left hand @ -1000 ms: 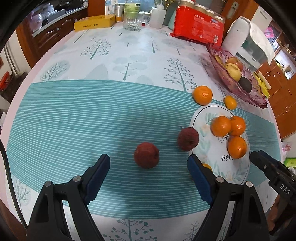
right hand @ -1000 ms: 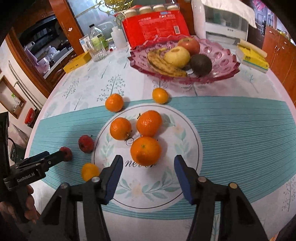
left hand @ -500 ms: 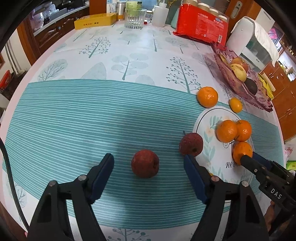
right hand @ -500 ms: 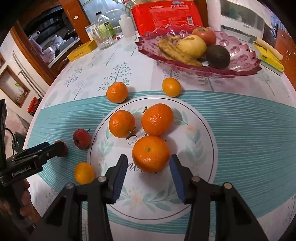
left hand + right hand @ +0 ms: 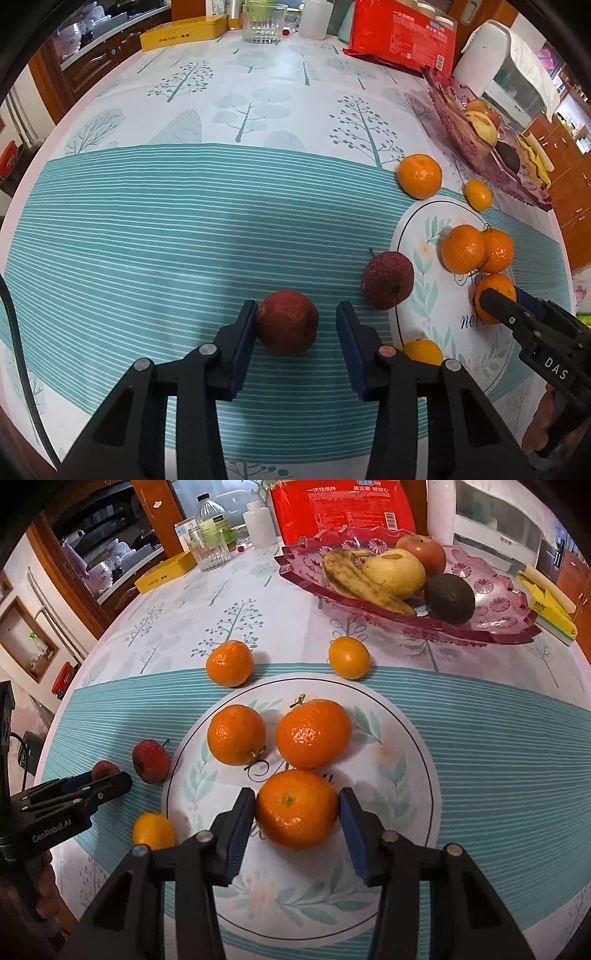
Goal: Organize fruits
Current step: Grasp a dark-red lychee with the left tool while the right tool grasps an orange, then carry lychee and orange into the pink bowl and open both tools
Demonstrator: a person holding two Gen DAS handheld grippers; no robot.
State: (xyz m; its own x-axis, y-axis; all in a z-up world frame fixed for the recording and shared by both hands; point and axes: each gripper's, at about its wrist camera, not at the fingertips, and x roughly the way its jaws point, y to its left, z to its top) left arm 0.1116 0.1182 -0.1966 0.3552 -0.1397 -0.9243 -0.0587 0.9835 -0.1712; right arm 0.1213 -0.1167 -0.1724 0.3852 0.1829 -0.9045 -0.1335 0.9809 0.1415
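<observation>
The left gripper (image 5: pixel 295 325) is closing around a dark red hawthorn-like fruit (image 5: pixel 287 322) on the teal tablecloth (image 5: pixel 147 240); one pad touches it, the other is not yet on, so it should settle evenly before any lift. The right gripper (image 5: pixel 296 808) pinches the nearest mandarin (image 5: pixel 296 808) on the round leaf-printed mat (image 5: pixel 406 760), both pads apparently against its skin; a gentle squeeze avoids bruising. Two more mandarins sit on that mat, while a second red fruit (image 5: pixel 150 761) lies just off its edge. The pink glass dish (image 5: pixel 498 602) holds a banana (image 5: pixel 360 581), a pear, an apple and what looks like an avocado (image 5: pixel 448 598).
</observation>
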